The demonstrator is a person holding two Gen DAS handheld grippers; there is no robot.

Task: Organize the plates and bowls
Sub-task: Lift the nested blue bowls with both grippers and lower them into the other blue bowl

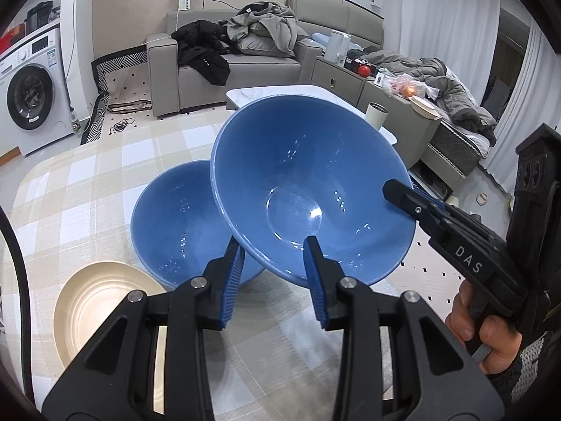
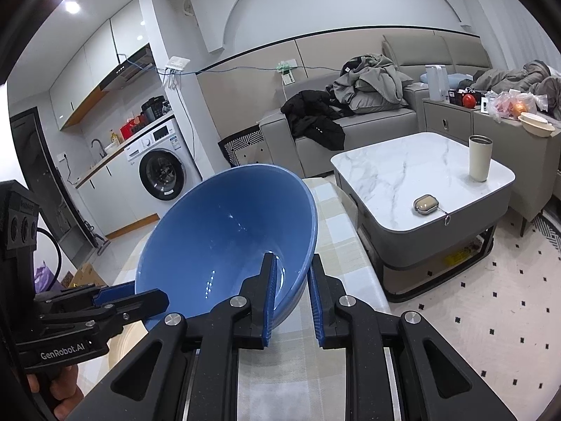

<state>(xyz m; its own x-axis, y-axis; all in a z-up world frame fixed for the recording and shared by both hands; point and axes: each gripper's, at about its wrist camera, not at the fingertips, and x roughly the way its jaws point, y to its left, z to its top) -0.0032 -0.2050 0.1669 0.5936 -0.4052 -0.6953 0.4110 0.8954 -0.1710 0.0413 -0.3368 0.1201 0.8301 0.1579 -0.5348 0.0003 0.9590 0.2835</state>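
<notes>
Blue bowl (image 1: 308, 182), left wrist view first: lifted clear of the worktop (image 1: 87, 189), tipped mouth-to-camera, hanging over a second blue bowl (image 1: 175, 224) sitting upright on the checked cloth at 8 o'clock of it. Glossy glaze, so judged ceramic: stiff, fairly heavy, slick, breakable if dropped or knocked. Best taken at the rim, one finger inside and one outside, the wide smooth wall offering nothing else to pinch. Left claw (image 1: 273, 256) narrow, straddling the rim at 6 o'clock with the wall between its pads, read as gripping. Right claw (image 1: 410, 194) pinched on the same rim at 3 o'clock, a hand (image 1: 484, 333) on its handle behind. Cream plate (image 1: 94, 301) flat on the worktop at 8 o'clock of frame, just beside the second blue bowl, apart from the lifted one.

Right wrist view: same blue bowl (image 2: 228, 238) mid-frame, tilted, mouth facing 5 o'clock. Right claw (image 2: 292, 273) almost closed, clamped over the rim at 5 o'clock of the bowl, one finger inside and one on the outer wall. Left claw (image 2: 140, 294) biting the rim at 7 o'clock, seen side-on, confirming the hold.

Only here: marble coffee table (image 2: 420, 161) at 3 o'clock. Lost here: second blue bowl, hidden behind the lifted one; cream plate (image 2: 126, 343) reduced to a sliver. Only in the left view: the likely nesting target below.
</notes>
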